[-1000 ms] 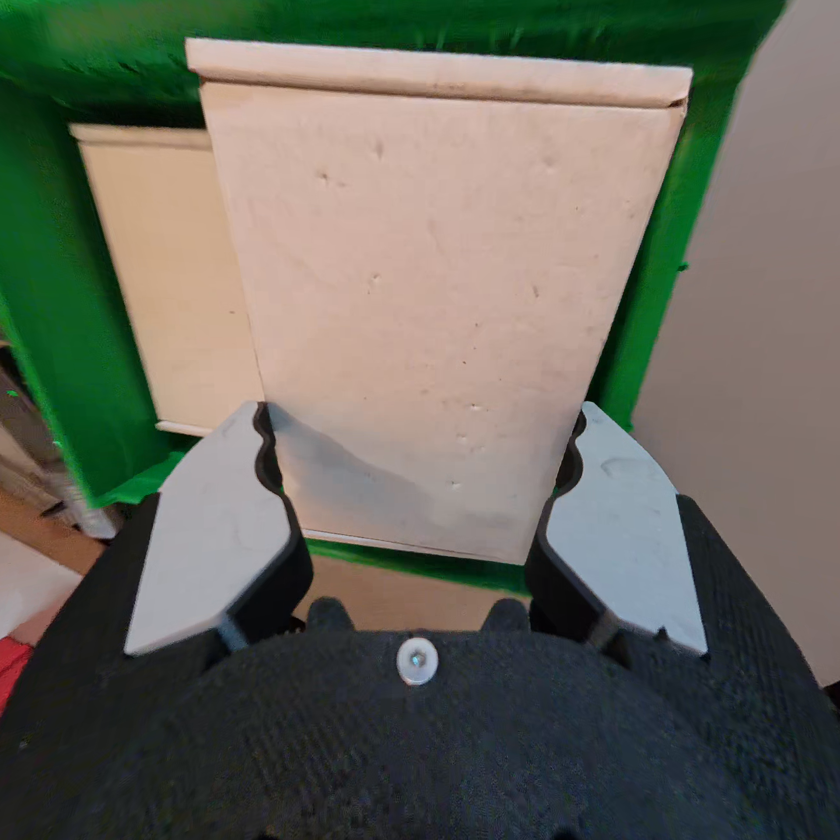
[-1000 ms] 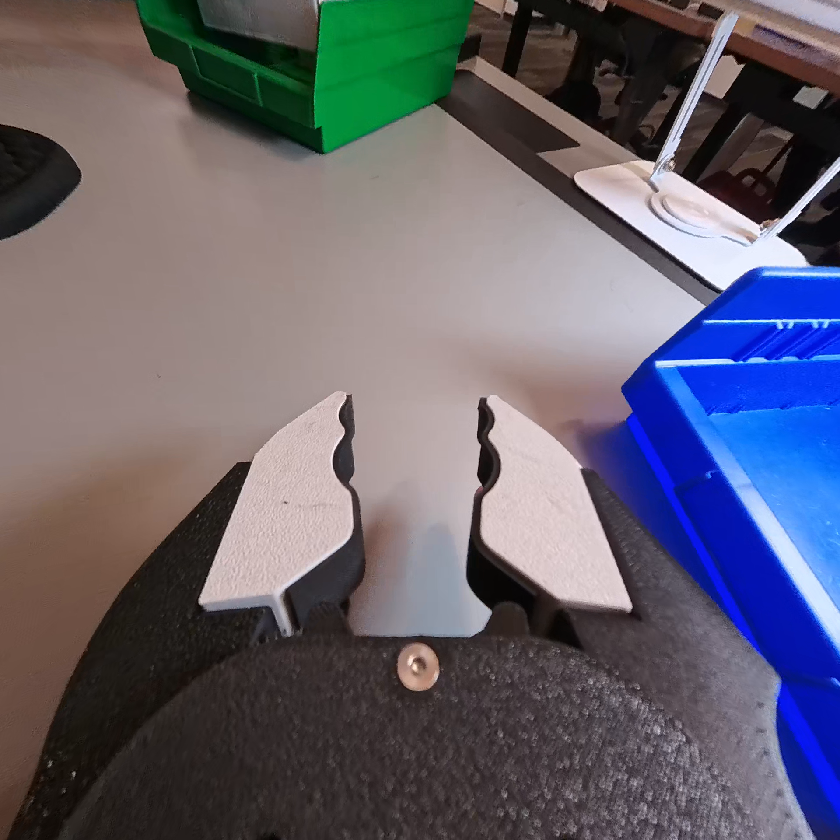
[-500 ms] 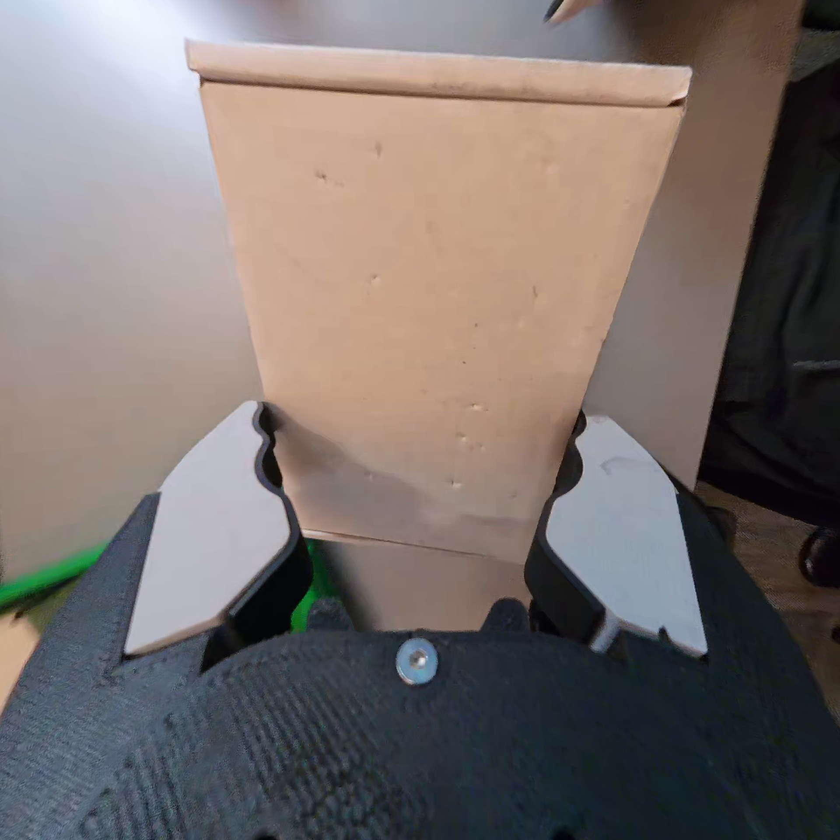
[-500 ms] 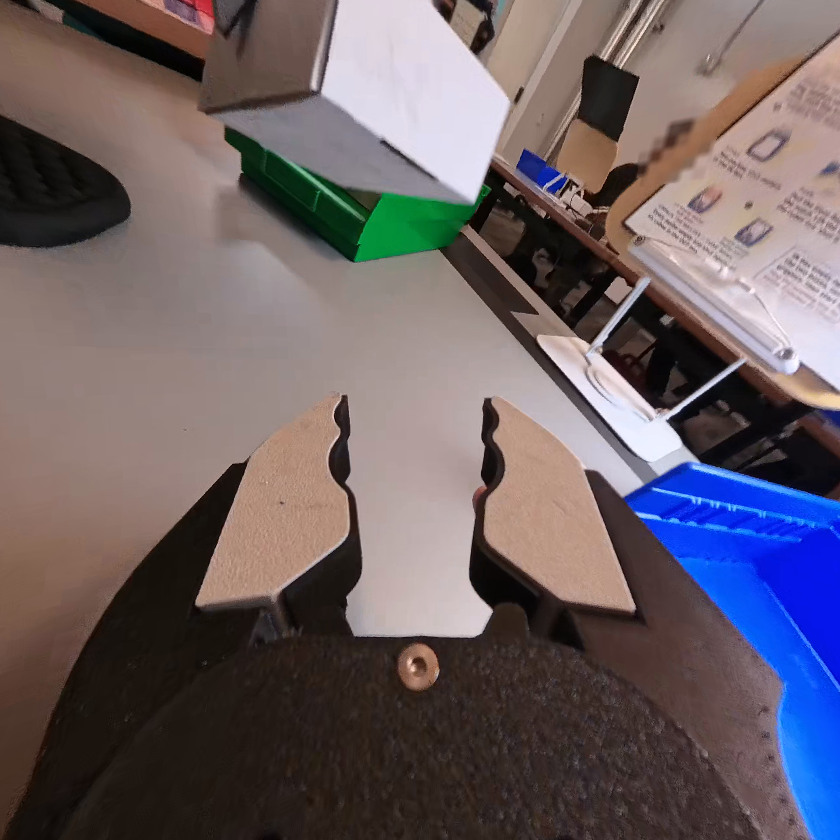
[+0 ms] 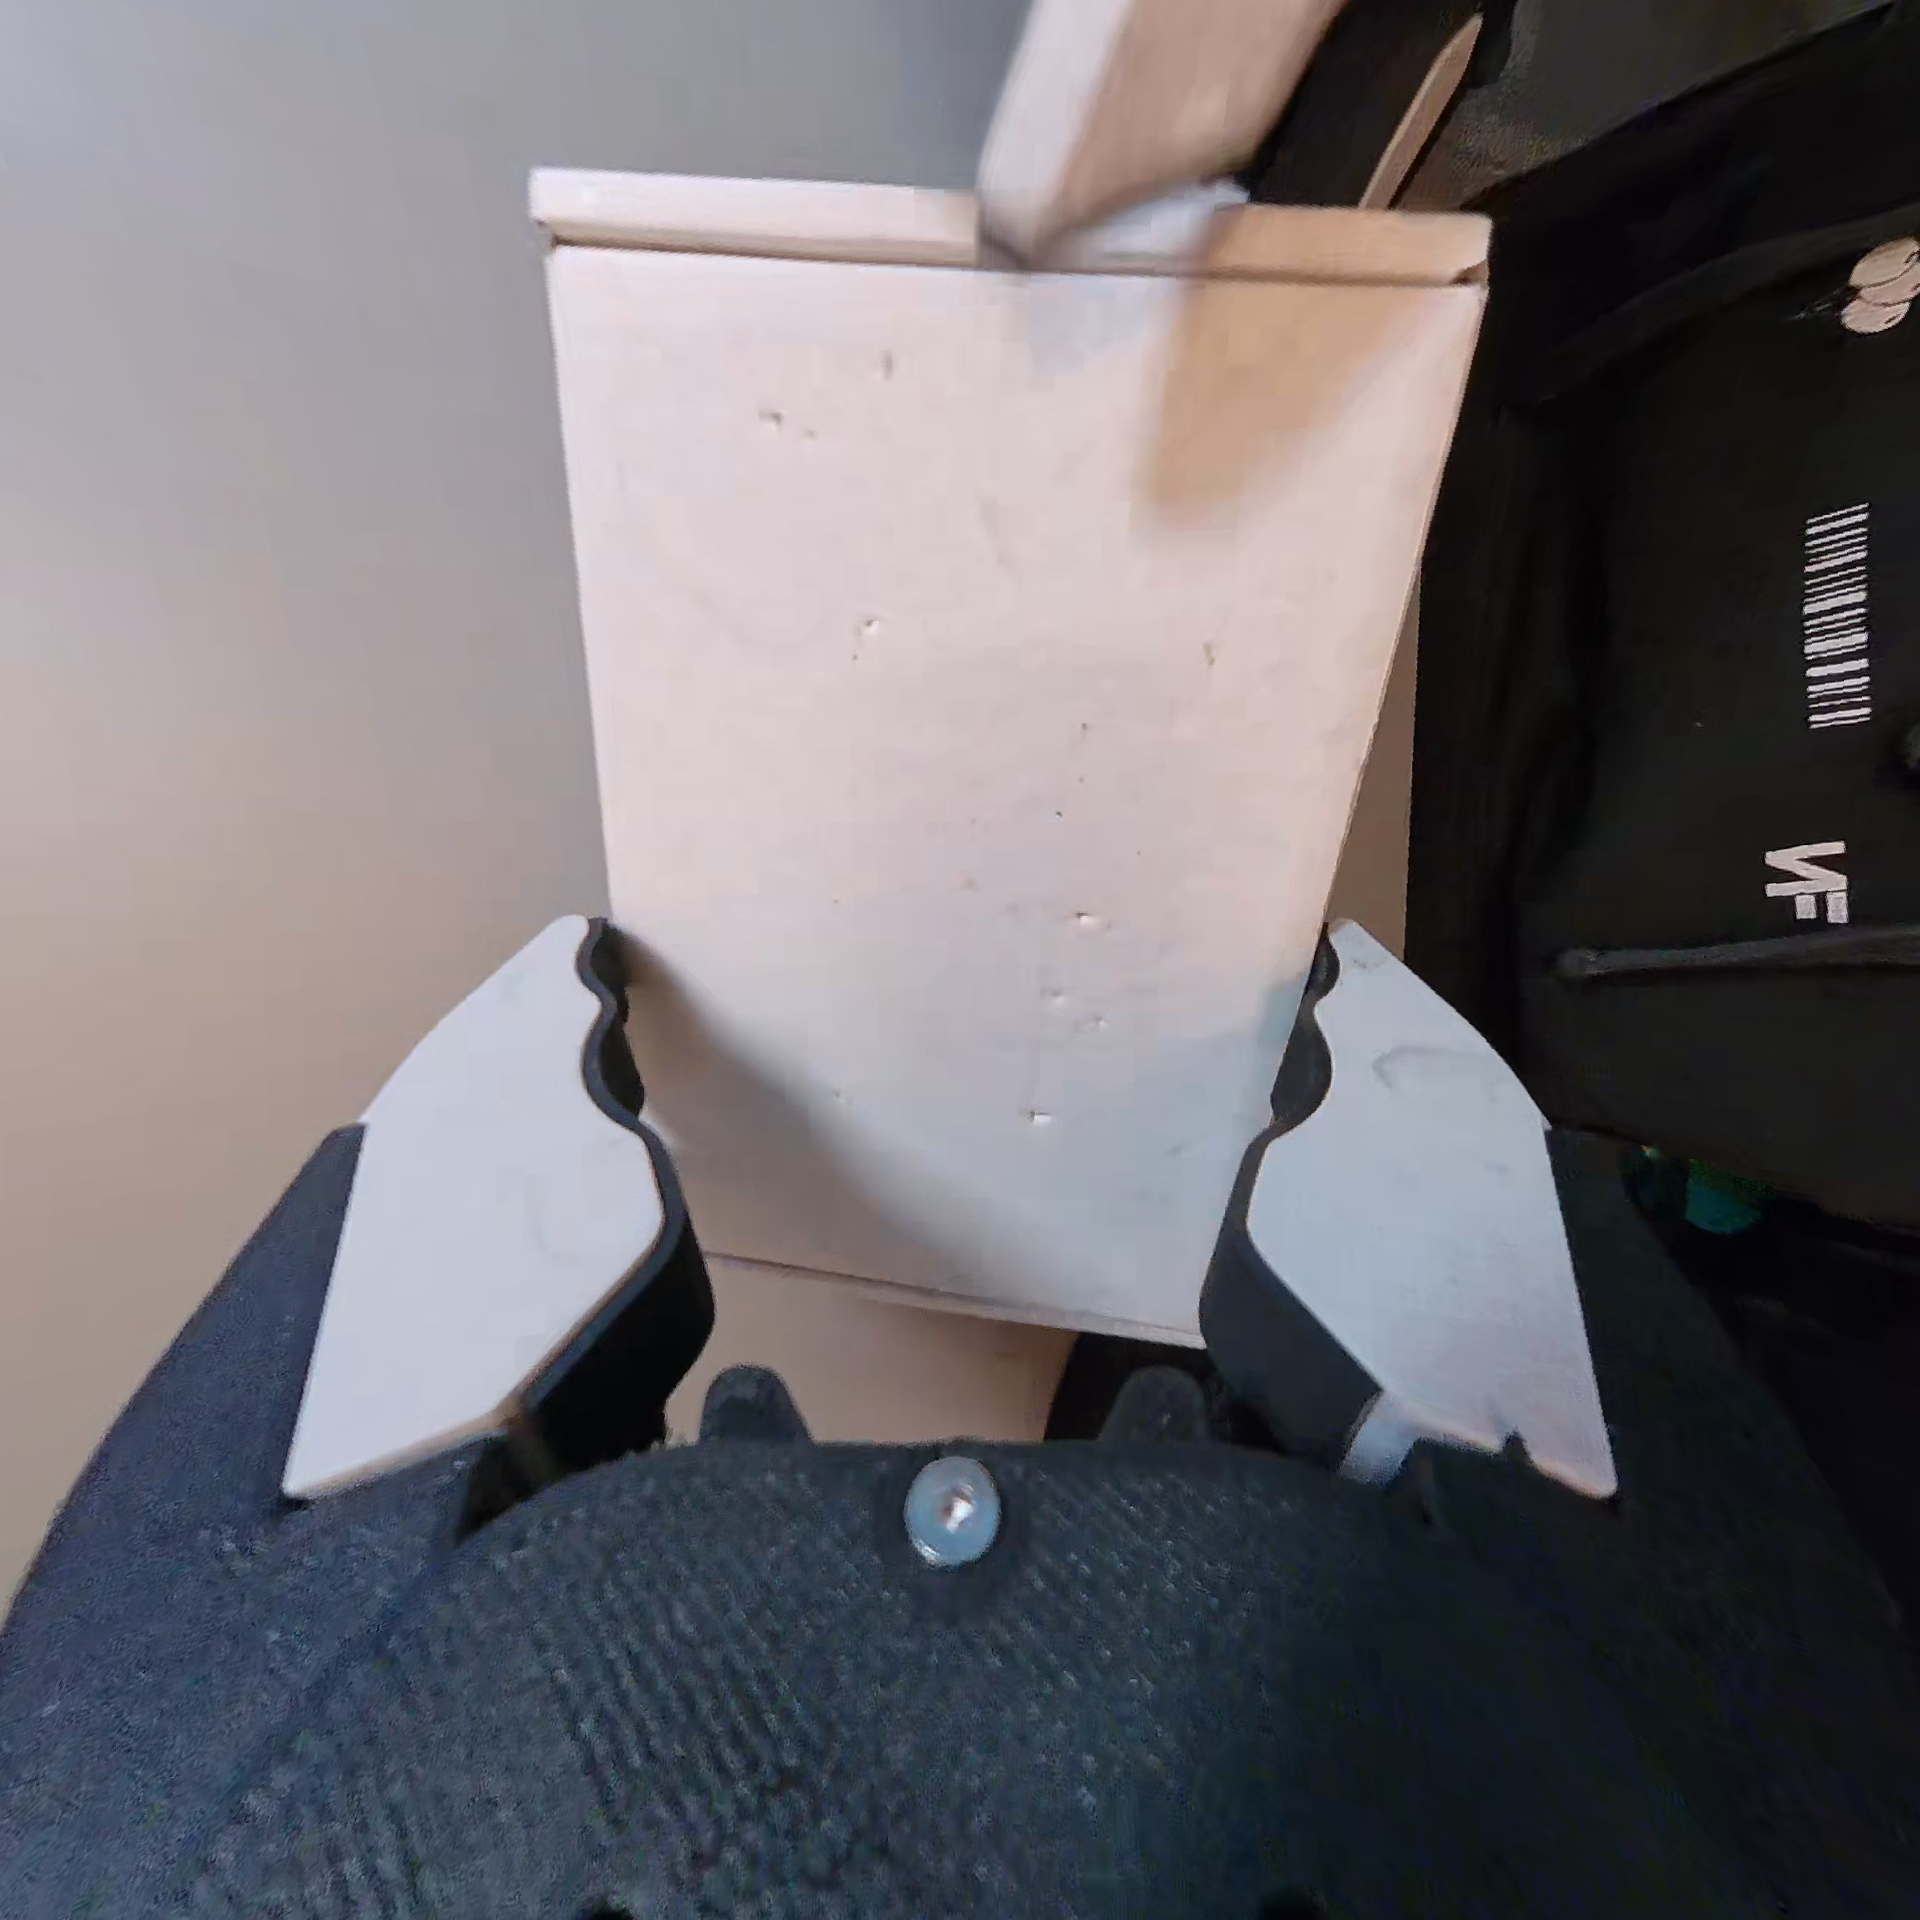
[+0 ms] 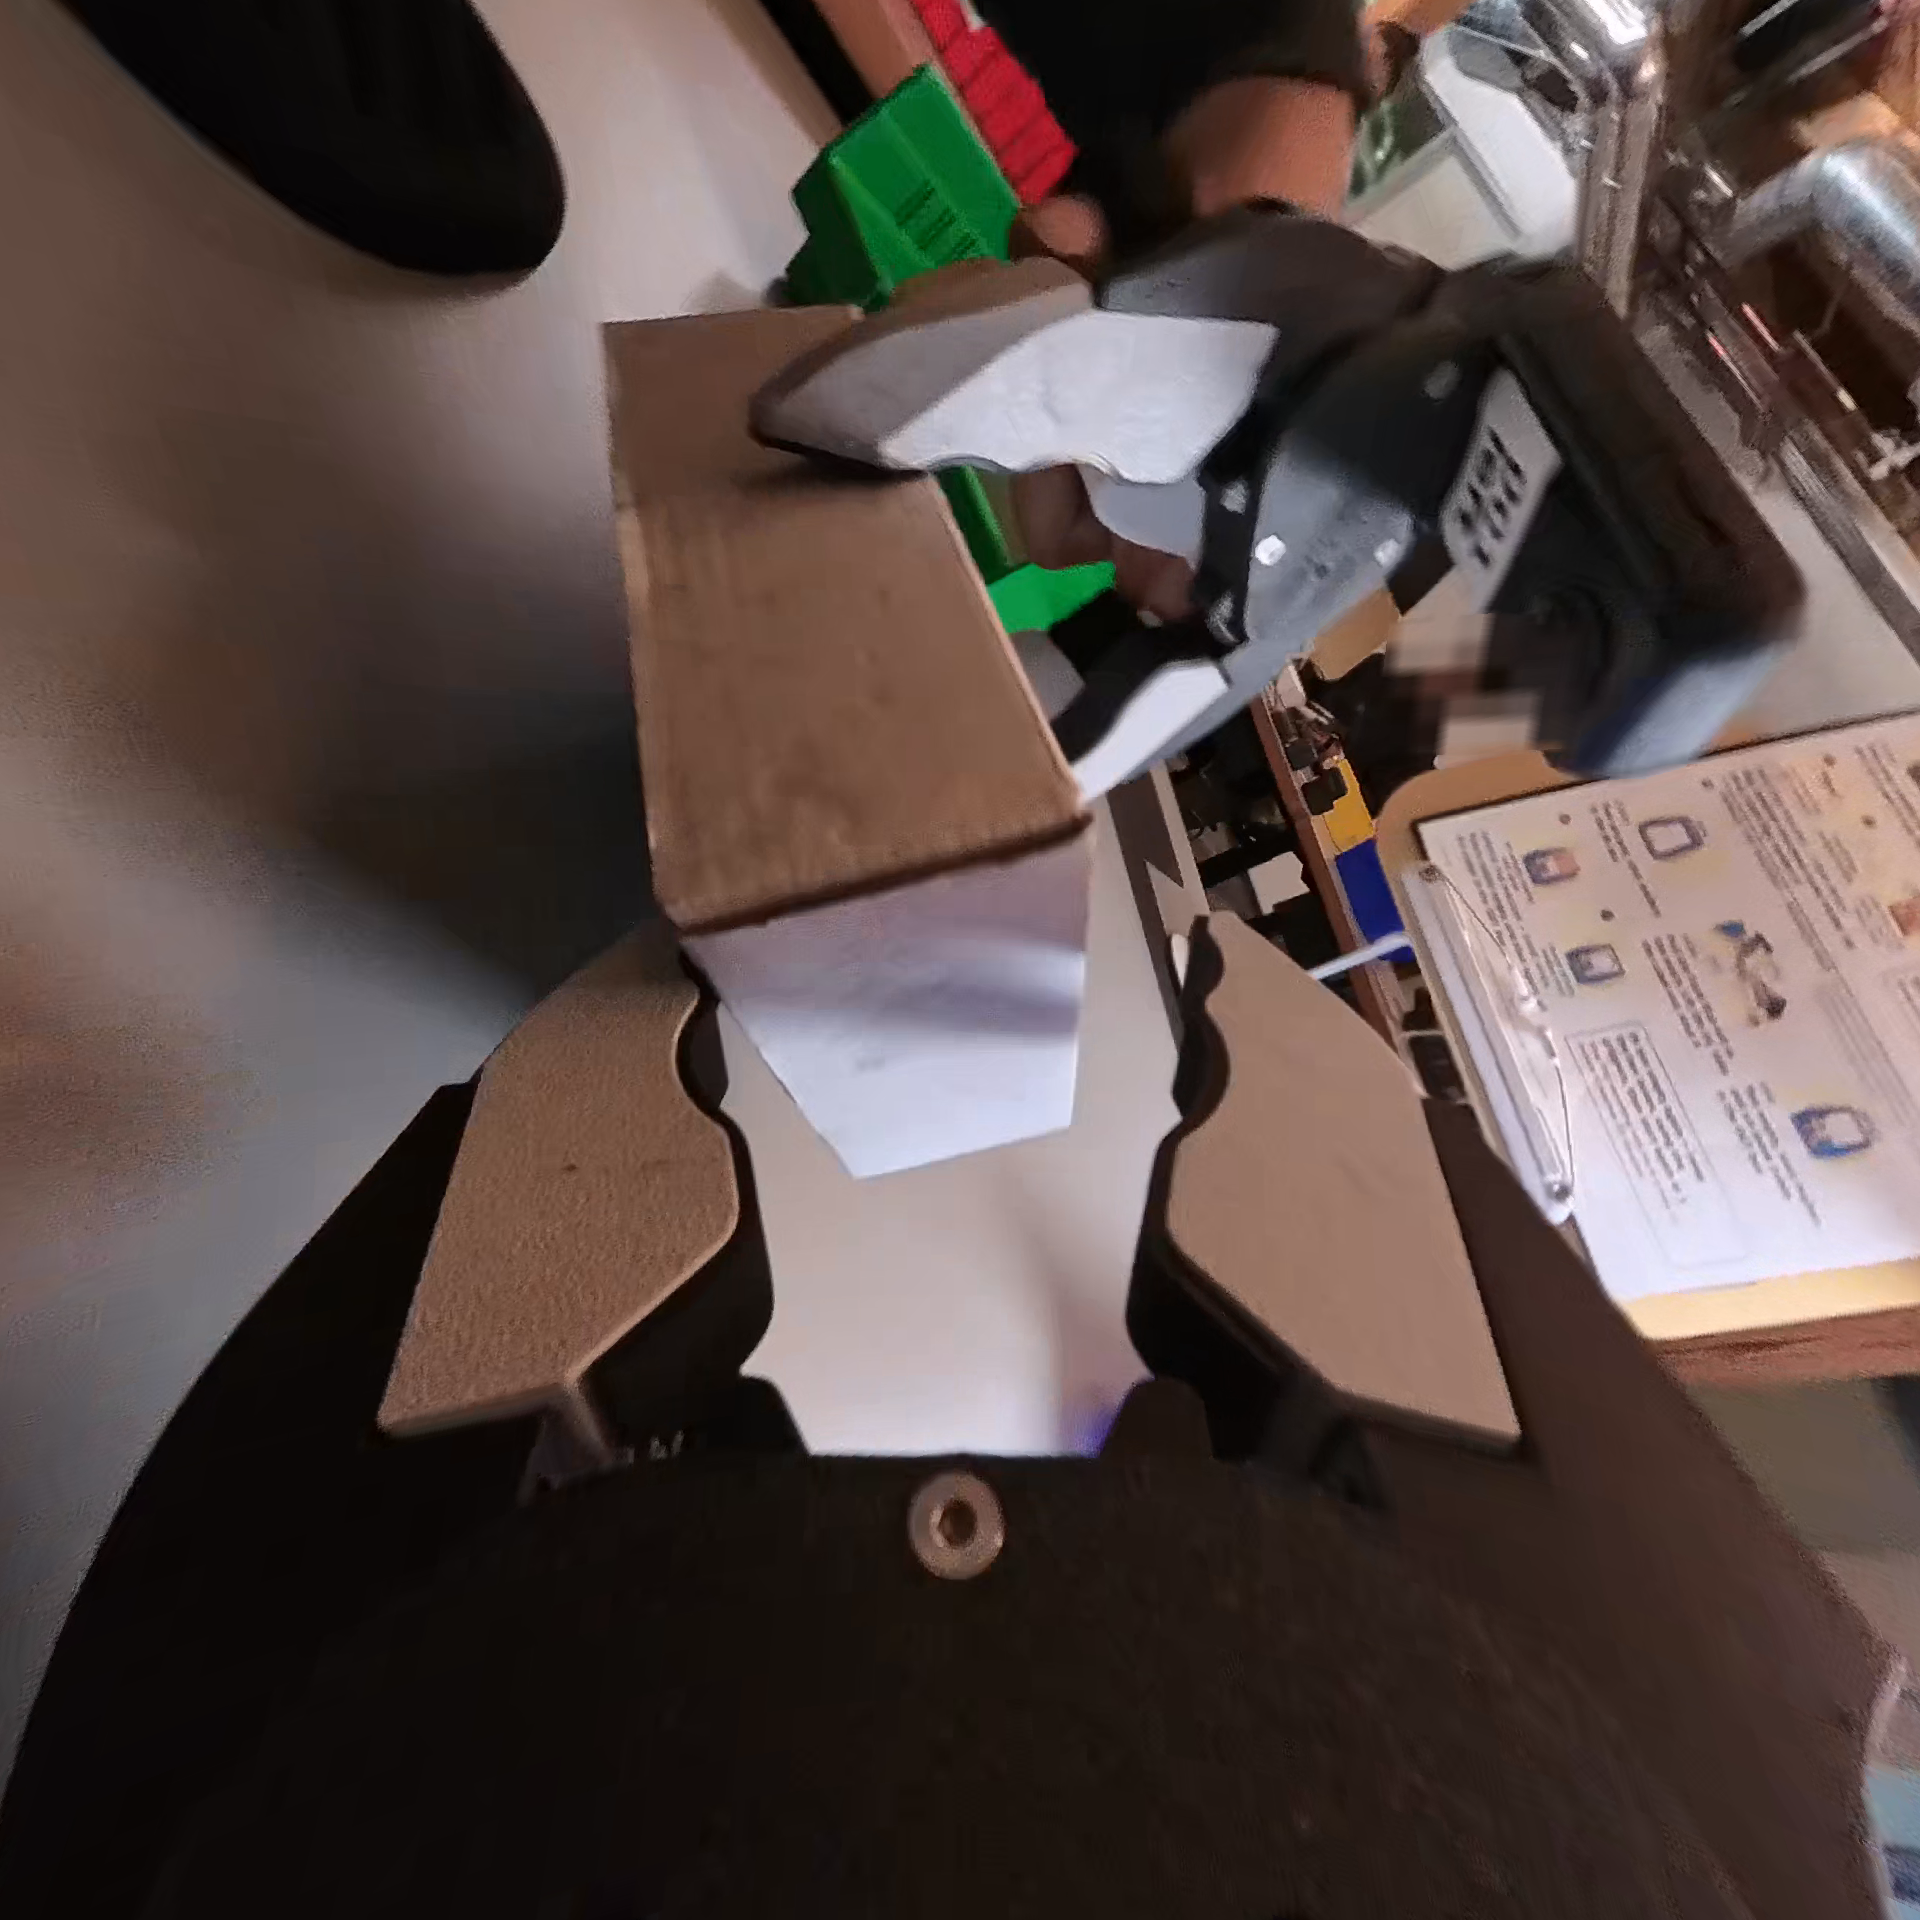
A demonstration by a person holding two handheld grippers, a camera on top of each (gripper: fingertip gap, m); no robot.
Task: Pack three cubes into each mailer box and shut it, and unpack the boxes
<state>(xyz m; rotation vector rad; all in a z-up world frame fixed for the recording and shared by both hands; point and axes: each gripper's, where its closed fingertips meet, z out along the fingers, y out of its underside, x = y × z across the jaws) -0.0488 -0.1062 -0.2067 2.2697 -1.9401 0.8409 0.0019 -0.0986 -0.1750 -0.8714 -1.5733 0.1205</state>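
My left gripper [image 5: 961, 930] is shut on a closed pale cardboard mailer box [image 5: 987, 675], gripping it by its two long sides near one end. The box is held in the air above the grey table [image 5: 260, 623]. In the right wrist view the same box [image 6: 821, 675] reaches toward me, with the left gripper's fingers [image 6: 1018, 405] clamped on its far part. My right gripper [image 6: 935, 935] is open, and the box's near white end sits right at its fingertips, close to the left one. One right finger shows blurred in the left wrist view [image 5: 1122, 104] at the box's far end. No cubes show.
A green bin [image 6: 904, 208] stands far back on the table with something red [image 6: 997, 94] behind it. A black mat [image 6: 343, 135] lies at the far left. A printed sheet on a stand [image 6: 1714, 987] is to the right. A person in black clothing [image 5: 1683, 623] is beside the table edge.
My left gripper has lifted the box out of the green bin and carried it over the table toward its edge. My right gripper has opened wider, tilted up and come to the box's end.
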